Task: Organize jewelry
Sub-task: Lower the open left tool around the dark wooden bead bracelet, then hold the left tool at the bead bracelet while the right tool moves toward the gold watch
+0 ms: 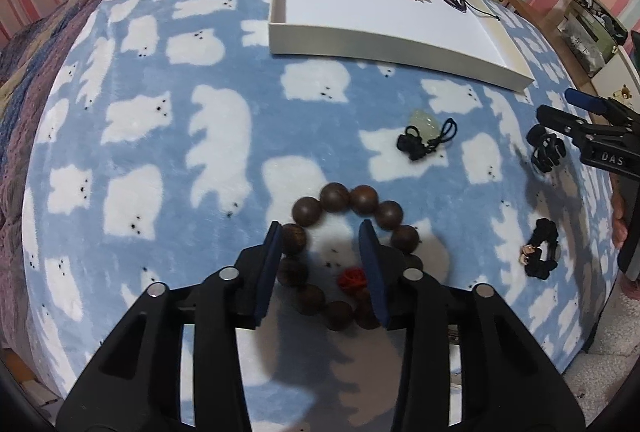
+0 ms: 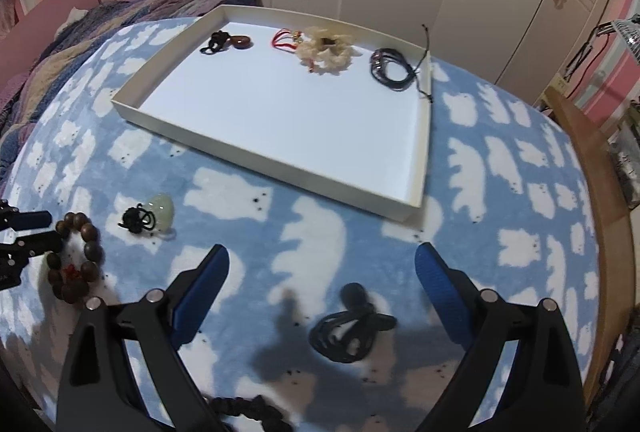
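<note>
While both jaws gape, wooden bead bracelet (image 1: 348,228) straddles left pad; tray (image 1: 360,44) beyond.

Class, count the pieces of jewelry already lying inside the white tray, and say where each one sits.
4, all along the white tray's far edge: black-corded brown pendant left, red cord, cream scrunchie middle, dark cord bracelet right. None seems hidden.

Soft overhead indoor light, diffuse shadows, heavy fisheye edge warping.
</note>
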Demonstrator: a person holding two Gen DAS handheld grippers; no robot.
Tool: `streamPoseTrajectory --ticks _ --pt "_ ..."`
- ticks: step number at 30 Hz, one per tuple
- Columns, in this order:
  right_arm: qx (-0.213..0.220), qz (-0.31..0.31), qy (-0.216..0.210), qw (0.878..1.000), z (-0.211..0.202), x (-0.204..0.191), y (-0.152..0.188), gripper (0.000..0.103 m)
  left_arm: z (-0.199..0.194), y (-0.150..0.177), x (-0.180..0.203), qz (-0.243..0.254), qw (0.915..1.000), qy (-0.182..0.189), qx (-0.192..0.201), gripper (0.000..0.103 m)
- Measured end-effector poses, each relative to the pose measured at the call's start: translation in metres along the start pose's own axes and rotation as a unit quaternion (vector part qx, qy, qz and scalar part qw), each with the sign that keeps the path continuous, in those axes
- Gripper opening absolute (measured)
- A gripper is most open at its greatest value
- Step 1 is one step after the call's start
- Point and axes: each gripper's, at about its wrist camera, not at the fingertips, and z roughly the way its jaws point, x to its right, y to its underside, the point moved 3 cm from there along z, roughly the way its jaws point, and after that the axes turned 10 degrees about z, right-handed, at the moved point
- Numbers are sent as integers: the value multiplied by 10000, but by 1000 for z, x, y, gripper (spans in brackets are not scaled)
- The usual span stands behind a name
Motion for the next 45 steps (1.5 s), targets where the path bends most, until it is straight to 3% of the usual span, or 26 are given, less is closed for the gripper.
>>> streamPoseTrajectory --ticks 6,10,36,45 --pt "-21 47 260 9996 3 11 3 94 6 4 -9 -66 10000 -18 -17 45" --pt "-21 140 440 9989 4 22 7 94 5 7 -11 -34 9999 -109 49 54" --pt "-40 763 454 9960 2 50 28 94 13 9 -16 -19 10000 -43 48 56" --pt "40 717 433 9965 -10 44 33 94 14 10 -15 24 10000 -9 47 56"
